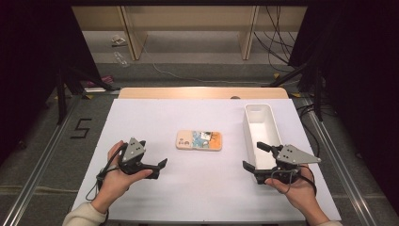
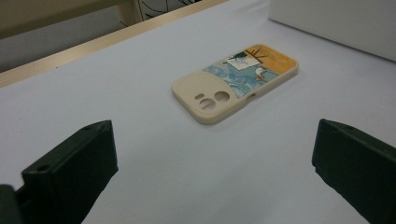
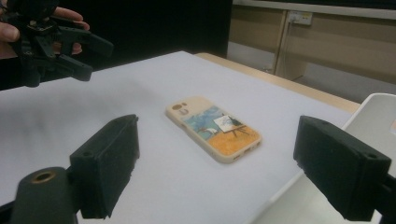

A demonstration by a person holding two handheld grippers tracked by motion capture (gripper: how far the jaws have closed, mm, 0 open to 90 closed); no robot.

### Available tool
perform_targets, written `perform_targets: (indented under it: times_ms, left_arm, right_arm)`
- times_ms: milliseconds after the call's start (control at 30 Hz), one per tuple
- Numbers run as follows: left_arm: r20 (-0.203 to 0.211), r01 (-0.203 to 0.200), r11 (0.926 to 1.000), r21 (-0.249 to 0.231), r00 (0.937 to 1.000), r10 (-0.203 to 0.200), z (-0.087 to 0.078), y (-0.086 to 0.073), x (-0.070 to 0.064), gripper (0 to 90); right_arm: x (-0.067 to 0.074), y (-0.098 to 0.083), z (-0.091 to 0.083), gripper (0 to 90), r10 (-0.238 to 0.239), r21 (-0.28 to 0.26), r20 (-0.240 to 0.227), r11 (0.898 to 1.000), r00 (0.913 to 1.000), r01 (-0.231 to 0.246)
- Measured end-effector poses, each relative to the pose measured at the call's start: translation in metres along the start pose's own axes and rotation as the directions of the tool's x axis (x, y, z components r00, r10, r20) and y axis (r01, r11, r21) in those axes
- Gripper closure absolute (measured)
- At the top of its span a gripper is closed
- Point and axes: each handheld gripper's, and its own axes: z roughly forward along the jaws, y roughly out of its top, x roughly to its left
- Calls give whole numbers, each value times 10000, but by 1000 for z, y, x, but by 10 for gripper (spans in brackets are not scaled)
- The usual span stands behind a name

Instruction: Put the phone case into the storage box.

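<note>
**Open desk around the phone case, bin on one side**

The phone case (image 1: 199, 140) lies flat and alone mid-desk (image 1: 141, 117), with bare white surface on every side of it. The left gripper (image 1: 160, 167), jaws wide apart with nothing between them, has an unobstructed line to it. The right gripper (image 1: 254, 157), jaws also apart and empty, sits just beside the long white bin (image 1: 261, 123), whose upright wall bounds the case's right side, well apart from it.
</note>
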Motion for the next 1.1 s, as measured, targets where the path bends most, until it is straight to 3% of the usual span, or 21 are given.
perform_targets:
  times_ms: [267, 333, 467, 533, 600, 633, 667, 700, 733, 767, 867, 933, 1033, 1067, 1100]
  left_arm:
    - [6, -30, 10000, 14, 10000, 30, -1, 0, 0, 0]
    - [0, -29, 10000, -3, 10000, 29, -1, 0, -1, 0]
    - [26, -37, 10000, 1, 10000, 37, 0, 0, -2, 0]
    - [25, -19, 10000, -1, 10000, 19, 0, 0, -2, 0]
    - [29, -26, 10000, -4, 10000, 26, 0, 0, -2, 0]
    - [29, -26, 10000, -4, 10000, 26, 0, 0, -2, 0]
    - [34, -27, 10000, 5, 10000, 27, 0, 0, -2, 0]
    - [46, -33, 10000, 10, 10000, 32, 0, 0, -2, 0]
    - [46, -33, 10000, 10, 10000, 32, 0, 0, -2, 0]
    - [63, -20, 10000, 1, 10000, 20, 1, 0, -2, 0]
    - [81, -20, 10000, 4, 10000, 20, 1, 0, -2, 0]
    - [89, -31, 10000, 0, 10000, 31, 1, 0, -2, 0]
    - [77, -28, 10000, 3, 10000, 28, 1, 0, -2, 0]
    - [77, -28, 10000, 3, 10000, 28, 1, 0, -2, 0]
    - [56, -3, 10000, -8, 10000, 3, 2, 0, -2, 0]
  right_arm:
    - [1, 1, 1, 149, -15, 20, 28, 10000, 10000, 15]
    - [3, 4, 3, 146, 161, 17, 76, 9999, 9998, -161]
    - [10, 12, 13, 144, 17, 66, -320, 10000, 9995, -15]
    - [14, 17, 21, 185, 2, 70, -70, 10000, 10000, -2]
    - [17, 23, 28, 272, -29, 238, -33, 9997, 10000, 30]
    - [17, 23, 28, 272, -29, 238, -33, 9997, 10000, 30]
    - [19, 29, 39, 436, -22, 389, 127, 9992, 9999, 17]
    - [19, 31, 43, 501, 14, 520, 233, 9986, 9997, -27]
    - [19, 31, 43, 501, 14, 520, 233, 9986, 9997, -27]
    - [19, 38, 56, 667, 211, 1061, 433, 9940, 9988, -256]
    - [17, 44, 73, 821, 259, 1774, 1036, 9831, 9943, -441]
    - [13, 47, 86, 889, 611, 2162, 1395, 9721, 9883, -906]
    - [8, 51, 107, 900, 866, 2654, 1803, 9549, 9798, -1332]
    - [8, 51, 107, 900, 866, 2654, 1803, 9549, 9798, -1332]
    - [5, 54, 121, 900, 1239, 2841, 1978, 9422, 9724, -1778]
